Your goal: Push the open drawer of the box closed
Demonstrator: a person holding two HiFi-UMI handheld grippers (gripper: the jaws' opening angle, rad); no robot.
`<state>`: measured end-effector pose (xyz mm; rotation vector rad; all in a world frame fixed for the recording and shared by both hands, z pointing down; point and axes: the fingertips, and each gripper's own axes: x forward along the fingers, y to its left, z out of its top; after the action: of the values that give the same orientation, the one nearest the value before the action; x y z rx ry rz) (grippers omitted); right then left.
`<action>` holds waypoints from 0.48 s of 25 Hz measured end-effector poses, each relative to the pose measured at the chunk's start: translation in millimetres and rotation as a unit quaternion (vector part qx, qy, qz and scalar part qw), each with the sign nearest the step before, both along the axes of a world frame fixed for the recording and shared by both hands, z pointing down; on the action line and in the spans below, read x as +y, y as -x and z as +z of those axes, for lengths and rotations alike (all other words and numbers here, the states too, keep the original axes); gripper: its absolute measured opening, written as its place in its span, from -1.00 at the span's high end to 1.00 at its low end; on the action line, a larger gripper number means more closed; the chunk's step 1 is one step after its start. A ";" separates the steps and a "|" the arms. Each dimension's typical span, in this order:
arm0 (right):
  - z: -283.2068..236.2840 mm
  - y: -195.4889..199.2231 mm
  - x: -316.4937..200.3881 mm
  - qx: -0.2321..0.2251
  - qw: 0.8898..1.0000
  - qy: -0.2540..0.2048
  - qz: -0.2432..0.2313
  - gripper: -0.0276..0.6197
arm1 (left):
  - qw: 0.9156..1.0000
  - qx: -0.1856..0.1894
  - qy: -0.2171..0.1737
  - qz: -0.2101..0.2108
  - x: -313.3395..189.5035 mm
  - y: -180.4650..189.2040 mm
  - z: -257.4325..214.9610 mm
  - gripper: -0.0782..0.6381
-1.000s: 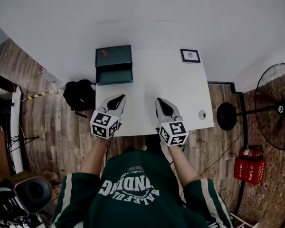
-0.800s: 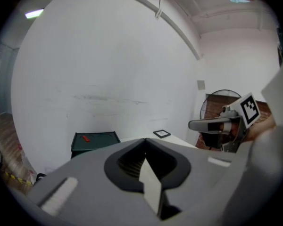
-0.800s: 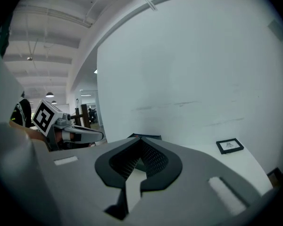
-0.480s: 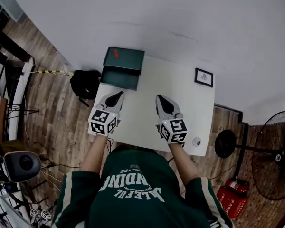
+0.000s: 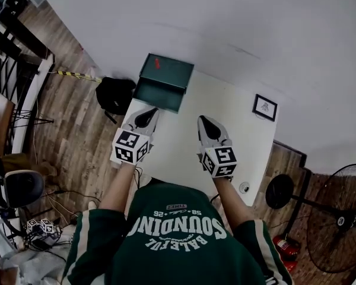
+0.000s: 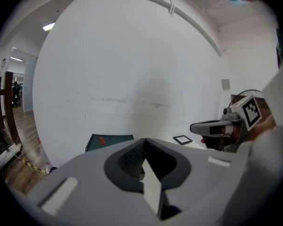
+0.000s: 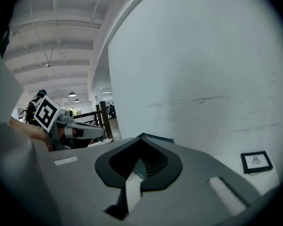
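The green box (image 5: pixel 168 71) sits at the far left corner of the white table (image 5: pixel 225 108), up against the white wall (image 5: pixel 237 16). Its drawer (image 5: pixel 159 95) is open and sticks out from the front of the box, toward the person. A small red thing (image 5: pixel 157 63) lies on top of the box.

The left gripper (image 5: pixel 149 114) is over the table, just in front of the open drawer, and points at it. It is near the drawer but not touching it. The right gripper (image 5: pixel 204 123) is beside it, over the middle of the table. The 2 grippers are well apart from each other.

Only the head view shows the drawer. The left gripper view shows just the top of the box (image 6: pixel 108 141) and the red thing (image 6: pixel 102 140), low behind its own jaws. The right gripper view shows just 1 corner of the box (image 7: pixel 156 138).

In the left gripper view the left gripper (image 6: pixel 144 141) has its jaws pressed together with nothing between them. In the right gripper view the right gripper (image 7: pixel 141 136) looks the same, pressed together and pinching nothing.

A small picture frame (image 5: pixel 265 107) stands at the far right of the table. A black bag (image 5: pixel 115 95) sits on the wood floor (image 5: pixel 77 129) left of the box. A fan (image 5: pixel 342 220) stands on the right.
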<state>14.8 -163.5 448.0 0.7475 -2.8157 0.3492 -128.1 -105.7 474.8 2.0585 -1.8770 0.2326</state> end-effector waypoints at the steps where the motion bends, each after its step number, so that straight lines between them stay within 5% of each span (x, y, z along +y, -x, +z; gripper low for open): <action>1: 0.5 1.1 -0.9 0.000 1.000 0.000 -0.001 0.91 | 1.000 0.000 0.000 0.000 -1.5 1.2 -0.6 0.64; 12: 34.8 16.5 6.7 0.028 0.999 0.030 -0.002 0.91 | 0.999 0.026 0.041 -0.001 1.7 20.9 43.9 0.64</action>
<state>-1.7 -156.8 482.7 0.7272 -2.7418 0.4031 -149.0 -104.0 518.8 1.9888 -1.8082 0.2487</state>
